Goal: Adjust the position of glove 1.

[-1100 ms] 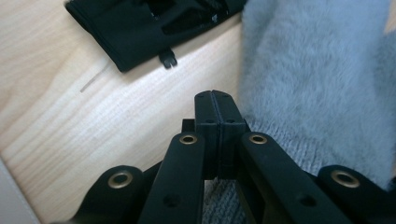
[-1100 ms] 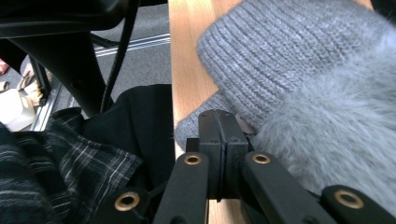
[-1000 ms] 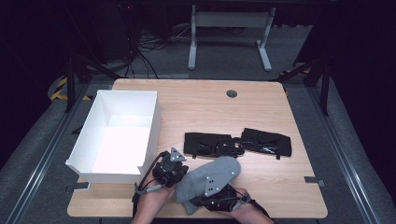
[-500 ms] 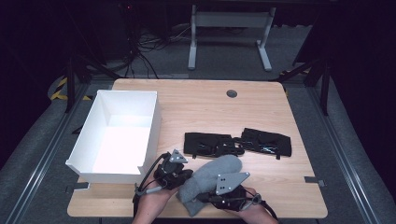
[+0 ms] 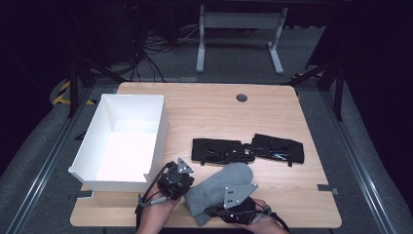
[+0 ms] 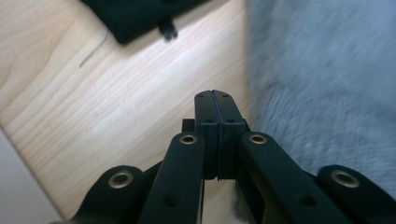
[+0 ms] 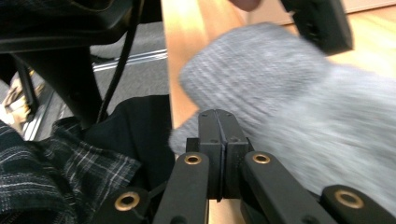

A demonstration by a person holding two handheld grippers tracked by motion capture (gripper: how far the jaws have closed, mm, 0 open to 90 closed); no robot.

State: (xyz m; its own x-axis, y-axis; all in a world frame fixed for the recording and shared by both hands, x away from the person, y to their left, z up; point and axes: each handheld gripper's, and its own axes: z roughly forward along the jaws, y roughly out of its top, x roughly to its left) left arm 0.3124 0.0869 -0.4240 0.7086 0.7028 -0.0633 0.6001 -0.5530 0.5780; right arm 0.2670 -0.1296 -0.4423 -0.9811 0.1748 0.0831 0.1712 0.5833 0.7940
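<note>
A grey knitted sock point(image 5: 219, 185) lies near the table's front edge. My left gripper point(image 5: 181, 176) rests just left of it, jaws shut with nothing between them. In the left gripper view the closed jaws point(image 6: 215, 98) sit over bare wood with the sock point(image 6: 327, 84) right beside them. My right gripper point(image 5: 216, 210) lies at the sock's near end, pointing left along the edge. Its jaws point(image 7: 217, 114) are pressed together and empty, with the sock point(image 7: 289, 93) just beyond the tips. Two black pouches point(image 5: 216, 151) point(image 5: 277, 148) lie side by side beyond the sock.
A white open box point(image 5: 158, 131) stands on the left of the table, close to my left gripper. A round grommet point(image 5: 241, 97) is set in the far edge. The person's plaid sleeve point(image 7: 46, 177) sits off the front edge point(image 7: 175, 70).
The right hand has shifted slightly along the front edge. The sock, the left gripper, the pouches and the box have stayed where they were.
</note>
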